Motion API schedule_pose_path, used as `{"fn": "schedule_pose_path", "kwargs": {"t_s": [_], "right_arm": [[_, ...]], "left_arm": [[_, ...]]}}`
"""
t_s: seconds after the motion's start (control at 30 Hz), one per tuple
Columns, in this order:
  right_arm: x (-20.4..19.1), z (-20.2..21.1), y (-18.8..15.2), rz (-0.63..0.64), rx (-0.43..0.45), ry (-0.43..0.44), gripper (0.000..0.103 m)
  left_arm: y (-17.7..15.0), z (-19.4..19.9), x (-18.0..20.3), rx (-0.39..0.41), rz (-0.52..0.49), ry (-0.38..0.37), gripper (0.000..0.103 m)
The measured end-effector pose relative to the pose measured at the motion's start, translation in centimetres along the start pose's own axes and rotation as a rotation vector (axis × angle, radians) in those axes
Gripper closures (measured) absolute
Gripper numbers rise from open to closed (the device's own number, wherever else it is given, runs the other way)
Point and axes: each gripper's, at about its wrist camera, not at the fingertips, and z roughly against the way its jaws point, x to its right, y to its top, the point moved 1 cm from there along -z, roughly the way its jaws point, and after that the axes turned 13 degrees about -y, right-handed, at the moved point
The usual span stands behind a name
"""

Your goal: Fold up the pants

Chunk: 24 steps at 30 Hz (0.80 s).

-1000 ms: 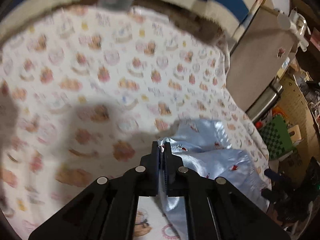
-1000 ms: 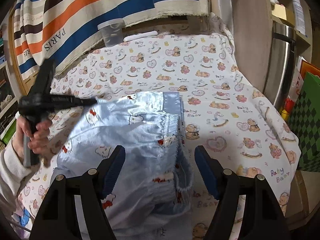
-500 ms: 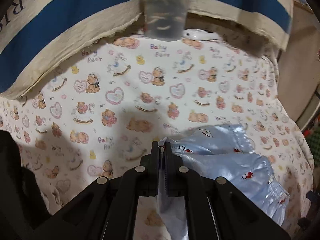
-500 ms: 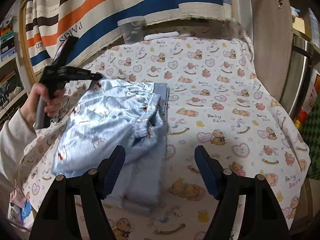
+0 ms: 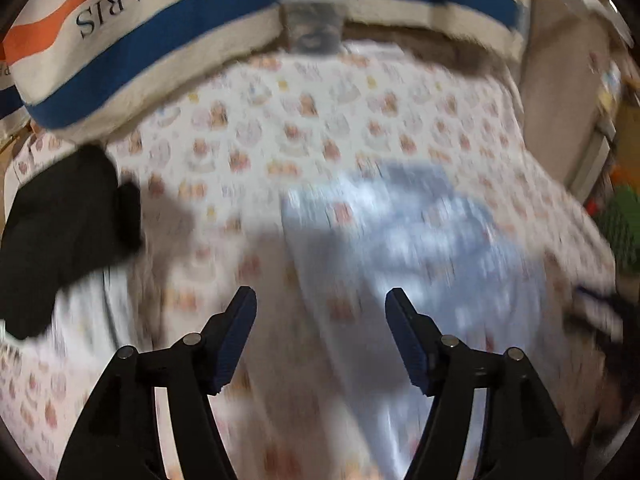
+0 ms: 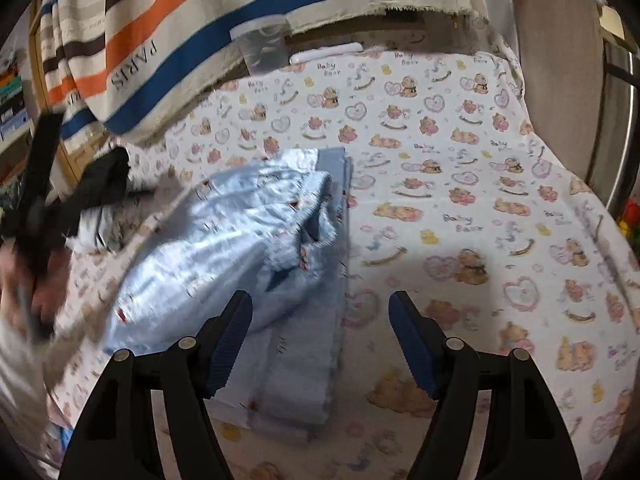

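Observation:
Light blue satin pants [image 6: 248, 240] with small cartoon prints lie folded over on the bear-print sheet [image 6: 460, 184], with the upper layer rumpled. In the blurred left wrist view the pants [image 5: 420, 248] spread ahead and to the right of my left gripper [image 5: 320, 308]. Its jaws are opening and hold nothing; cloth shows only beneath them. My right gripper [image 6: 320, 312] hovers over the pants' near right edge. Its jaws are wide but closing slightly, and the pads touch no cloth. A person's hand [image 6: 28, 284] with the left tool shows blurred at the left edge.
A striped cloth printed PARIS [image 6: 160, 40] hangs along the back. A clear plastic cup [image 6: 262, 46] and a white bar [image 6: 326, 52] stand below it. A dark garment [image 5: 68, 232] lies at the left. A brown panel [image 6: 560, 60] bounds the right side.
My left gripper, shut on the pants' edge before, has let go and swung away fast. The lifted cloth has dropped onto the lower layer. My right gripper shifted slightly.

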Motion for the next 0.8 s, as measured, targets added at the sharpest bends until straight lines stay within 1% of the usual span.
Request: {"fn": "schedule_pose_path", "kwargs": {"t_s": [0.03,0.07,0.13,0.17,0.23,0.33,0.4,0.43,0.47,0.5,0.53,0.6,0.67,0.7,0.73,0.8], "right_arm": [[-0.4,0.3,0.1,0.010,0.015,0.011,0.037],[-1.2,0.7,0.2,0.030,0.035,0.024,0.037],[-2.3,1.0,0.2,0.060,0.043,0.028,0.037],[-2.9,1.0,0.2,0.077,0.042,0.031,0.037],[-4.0,1.1,0.3,0.115,0.036,0.039,0.037],[-4.7,1.5,0.9,0.144,0.044,0.025,0.037],[-4.9,1.9,1.9,0.149,0.061,0.007,0.038],[-4.9,2.0,2.3,0.152,0.067,0.003,0.041],[-5.0,2.2,2.8,0.159,0.075,-0.003,0.041],[-5.1,2.3,3.2,0.162,0.080,-0.011,0.042],[-5.1,2.3,3.6,0.163,0.081,-0.016,0.046],[-5.1,1.7,3.8,0.168,0.062,0.004,0.053],[-5.3,0.0,3.6,0.159,0.013,0.057,0.055],[-5.5,-0.9,3.4,0.150,-0.015,0.081,0.061],[-5.4,-2.1,3.2,0.134,-0.050,0.104,0.069],[-5.5,-3.8,2.4,0.120,-0.109,0.129,0.073]], "left_arm": [[-1.4,0.1,0.5,-0.027,-0.027,-0.018,0.037],[-2.5,0.1,0.8,-0.036,-0.027,-0.031,0.037],[-4.5,-0.1,1.1,-0.070,0.010,-0.060,0.038],[-5.1,-0.3,1.2,-0.087,0.033,-0.091,0.039],[-6.1,-0.4,1.2,-0.096,0.077,-0.142,0.039],[-7.0,-0.1,1.9,-0.074,0.057,-0.131,0.040],[-7.4,0.3,2.1,-0.054,0.067,-0.146,0.066],[-7.5,0.5,2.2,-0.049,0.076,-0.158,0.102],[-7.6,0.7,2.2,-0.039,0.084,-0.171,0.103],[-7.8,1.2,2.3,-0.012,0.083,-0.179,0.103],[-7.9,1.7,2.7,0.010,0.060,-0.167,0.103],[-8.3,2.3,3.2,0.016,0.020,-0.151,0.103],[-8.5,2.4,3.4,0.001,0.014,-0.169,0.103],[-8.7,2.3,3.4,-0.009,0.017,-0.174,0.103],[-8.7,2.1,3.1,-0.015,0.020,-0.172,0.103],[-9.2,1.7,2.5,-0.035,0.037,-0.176,0.102]]}}
